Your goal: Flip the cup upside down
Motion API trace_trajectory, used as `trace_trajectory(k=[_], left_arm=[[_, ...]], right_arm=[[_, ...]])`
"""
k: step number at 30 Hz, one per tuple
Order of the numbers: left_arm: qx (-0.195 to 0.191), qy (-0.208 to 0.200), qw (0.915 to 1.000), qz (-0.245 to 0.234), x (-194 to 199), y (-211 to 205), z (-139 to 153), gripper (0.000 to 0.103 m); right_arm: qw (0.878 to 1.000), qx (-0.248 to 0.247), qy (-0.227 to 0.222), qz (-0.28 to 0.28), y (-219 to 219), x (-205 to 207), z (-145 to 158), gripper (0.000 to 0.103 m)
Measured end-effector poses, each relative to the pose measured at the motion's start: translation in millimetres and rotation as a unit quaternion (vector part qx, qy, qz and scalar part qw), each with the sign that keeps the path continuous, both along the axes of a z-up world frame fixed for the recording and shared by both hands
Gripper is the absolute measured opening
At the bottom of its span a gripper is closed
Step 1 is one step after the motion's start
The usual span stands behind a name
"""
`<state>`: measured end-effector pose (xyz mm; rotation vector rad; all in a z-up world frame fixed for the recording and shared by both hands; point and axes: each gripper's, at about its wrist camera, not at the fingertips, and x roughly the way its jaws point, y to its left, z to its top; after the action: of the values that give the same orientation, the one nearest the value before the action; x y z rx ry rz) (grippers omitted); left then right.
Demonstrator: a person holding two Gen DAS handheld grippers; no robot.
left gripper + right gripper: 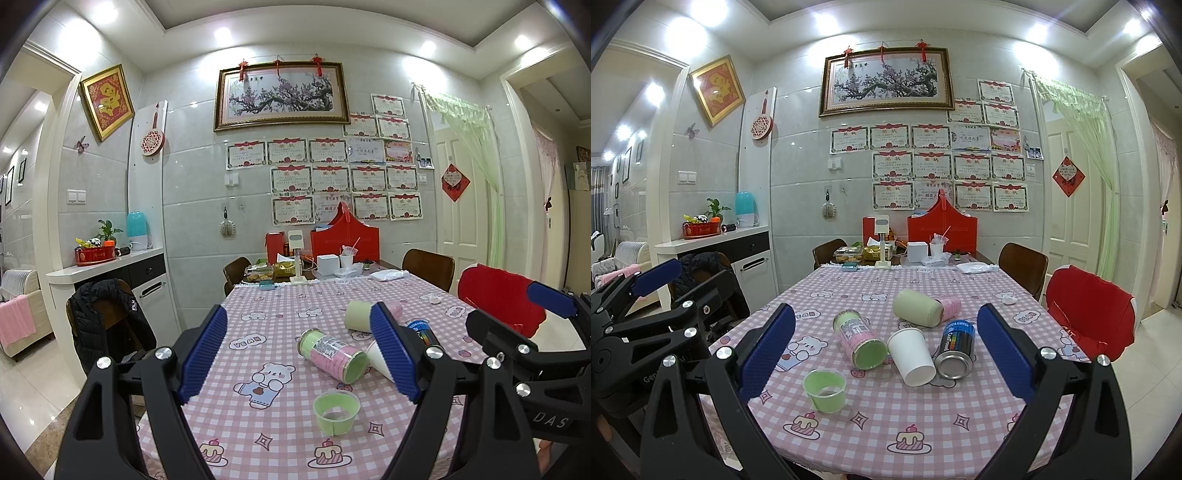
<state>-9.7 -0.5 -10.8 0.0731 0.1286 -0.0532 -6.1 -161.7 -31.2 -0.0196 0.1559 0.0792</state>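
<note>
A pink checked cloth [923,417] with cartoon bears covered the table. Both grippers, left [299,354] and right [886,358], hovered with ribbed blue fingers spread wide, holding nothing. Among toppled cylinders, the white paper cup [911,356] lay on its side between a pink-green canister [858,341] and a metal can [956,349]; in the left view a finger half hid it.

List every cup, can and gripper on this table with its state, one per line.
small green cup: upright, mouth up
white paper cup: on its side
green-and-pink canister: on its side
dark can: on its side
pale green cup: on its side
pink cup: on its side, partly hidden
left gripper: open, empty
right gripper: open, empty
</note>
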Motion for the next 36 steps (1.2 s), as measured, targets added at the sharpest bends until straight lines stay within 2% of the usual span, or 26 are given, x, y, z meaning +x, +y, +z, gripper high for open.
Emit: trace_trajectory(k=[32, 36], left_arm=[[0.000, 0.002, 1.0000, 0.000, 0.4, 1.0, -0.1, 0.079], [-0.002, 0.010, 0.9999, -0.001, 3.2, 3.5, -10.8, 0.079]], right_arm=[[1.000, 0.000, 0.002, -0.001, -0.6, 0.9, -0.3, 0.095], [1.000, 0.001, 0.006, -0.001, -2.9, 3.5, -3.3, 0.095]])
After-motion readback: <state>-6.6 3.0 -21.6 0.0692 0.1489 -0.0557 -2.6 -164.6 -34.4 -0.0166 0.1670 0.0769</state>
